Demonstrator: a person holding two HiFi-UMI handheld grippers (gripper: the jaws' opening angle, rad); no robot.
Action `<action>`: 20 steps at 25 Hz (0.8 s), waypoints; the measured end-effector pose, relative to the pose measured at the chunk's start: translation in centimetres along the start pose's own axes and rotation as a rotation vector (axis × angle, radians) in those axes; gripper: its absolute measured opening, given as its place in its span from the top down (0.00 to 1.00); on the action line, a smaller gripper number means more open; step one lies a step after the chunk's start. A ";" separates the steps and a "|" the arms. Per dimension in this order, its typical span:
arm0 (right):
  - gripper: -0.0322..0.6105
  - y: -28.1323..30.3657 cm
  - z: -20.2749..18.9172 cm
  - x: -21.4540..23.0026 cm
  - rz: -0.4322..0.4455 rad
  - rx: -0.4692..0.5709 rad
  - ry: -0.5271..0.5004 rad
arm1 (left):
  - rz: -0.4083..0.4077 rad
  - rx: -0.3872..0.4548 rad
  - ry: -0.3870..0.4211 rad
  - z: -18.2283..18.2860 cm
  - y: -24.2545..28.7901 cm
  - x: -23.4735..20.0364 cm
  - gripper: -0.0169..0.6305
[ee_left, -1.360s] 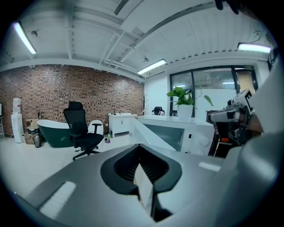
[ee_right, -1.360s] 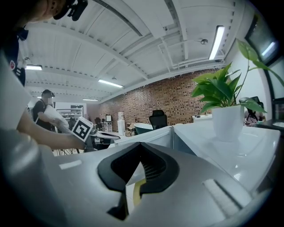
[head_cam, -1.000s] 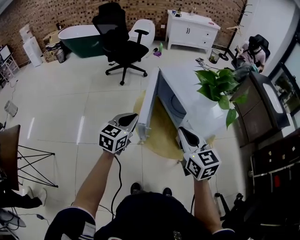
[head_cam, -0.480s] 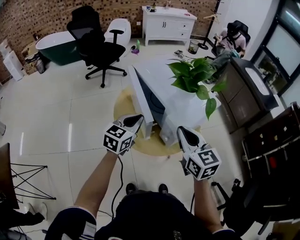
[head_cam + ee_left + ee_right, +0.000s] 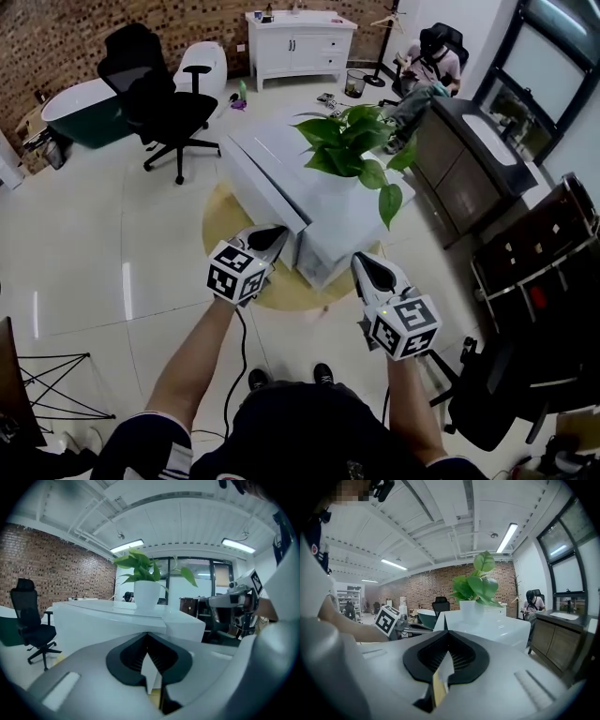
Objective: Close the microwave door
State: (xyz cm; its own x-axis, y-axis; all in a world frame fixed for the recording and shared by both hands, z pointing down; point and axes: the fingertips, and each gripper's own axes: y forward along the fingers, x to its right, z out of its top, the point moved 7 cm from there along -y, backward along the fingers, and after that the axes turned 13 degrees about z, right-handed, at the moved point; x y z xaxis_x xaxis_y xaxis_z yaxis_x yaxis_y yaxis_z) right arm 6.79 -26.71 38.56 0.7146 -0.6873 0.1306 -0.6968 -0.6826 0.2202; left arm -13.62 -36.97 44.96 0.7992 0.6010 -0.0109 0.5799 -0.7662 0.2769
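Observation:
The white microwave (image 5: 352, 220) stands on a round yellow table (image 5: 281, 292) with a potted plant (image 5: 349, 150) on top. Its door (image 5: 261, 183) lies close against the body's left front; I cannot tell if it is latched. My left gripper (image 5: 274, 234) is shut and empty, its tip just beside the door's near edge. In the left gripper view the jaws (image 5: 148, 641) point at the door face (image 5: 93, 620). My right gripper (image 5: 361, 264) is shut and empty, held near the microwave's front corner. The right gripper view shows its jaws (image 5: 448, 639) pressed together.
A black office chair (image 5: 155, 94) stands on the tiled floor to the far left, with a green bathtub (image 5: 66, 108) behind it. A white cabinet (image 5: 300, 42) sits at the back. A dark counter (image 5: 469, 159) and a seated person (image 5: 427, 66) are at the right.
The microwave door has swung from wide open to close against the body. My left gripper stayed at its edge. The head view has shifted round the table.

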 end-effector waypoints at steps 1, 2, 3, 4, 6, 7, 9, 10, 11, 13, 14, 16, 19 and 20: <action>0.95 -0.1 0.0 0.1 -0.002 -0.002 0.000 | 0.001 0.001 0.003 0.1 0.0 0.0 0.96; 0.95 -0.1 -0.1 0.1 -0.001 -0.004 0.001 | 0.003 0.001 0.006 0.1 0.1 0.0 0.96; 0.95 0.0 -0.1 0.2 0.000 -0.006 0.001 | 0.007 0.001 0.007 0.1 0.1 0.0 0.96; 0.95 0.0 -0.2 0.2 0.002 -0.009 0.001 | 0.011 0.001 0.005 0.1 0.1 0.1 0.96; 0.95 0.1 -0.2 0.3 0.006 -0.013 0.000 | 0.018 0.000 0.000 0.0 0.2 0.2 0.96; 0.95 0.1 -0.2 0.3 0.008 -0.015 -0.002 | 0.020 -0.001 0.000 0.0 0.2 0.3 0.96; 0.95 0.2 -0.1 0.3 0.011 -0.015 -0.003 | 0.027 -0.006 0.006 0.1 0.2 0.4 0.96; 0.95 0.2 -0.1 0.3 0.013 -0.015 -0.004 | 0.032 -0.007 0.010 0.1 0.2 0.4 0.97; 0.95 0.2 -0.2 0.3 0.014 -0.017 -0.004 | 0.038 -0.007 0.011 0.2 0.2 0.4 0.97; 0.95 0.1 -0.4 0.3 0.014 -0.022 -0.002 | 0.043 -0.003 0.003 0.3 0.5 0.5 0.97; 0.95 -0.1 -0.5 0.3 0.012 -0.025 0.000 | 0.042 -0.003 -0.002 0.4 0.8 0.6 0.97; 0.95 -0.6 -0.8 0.5 0.004 -0.028 0.005 | 0.040 -0.014 -0.004 0.6 1.5 1.0 0.97; 0.95 -1.3 -0.8 1.0 -0.010 -0.024 0.007 | 0.046 -0.011 -0.013 0.6 1.7 1.2 0.97; 0.95 -1.5 -0.7 1.2 -0.011 -0.022 0.006 | 0.049 -0.007 -0.018 0.6 1.7 1.2 0.97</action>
State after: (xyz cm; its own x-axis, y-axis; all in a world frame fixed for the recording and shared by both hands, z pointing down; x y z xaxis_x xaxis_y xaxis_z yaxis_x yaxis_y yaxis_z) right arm 8.69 -26.34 39.11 0.7229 -0.6779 0.1338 -0.6871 -0.6848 0.2429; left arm -11.58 -37.74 44.83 0.8296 0.5582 -0.0146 0.5386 -0.7931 0.2846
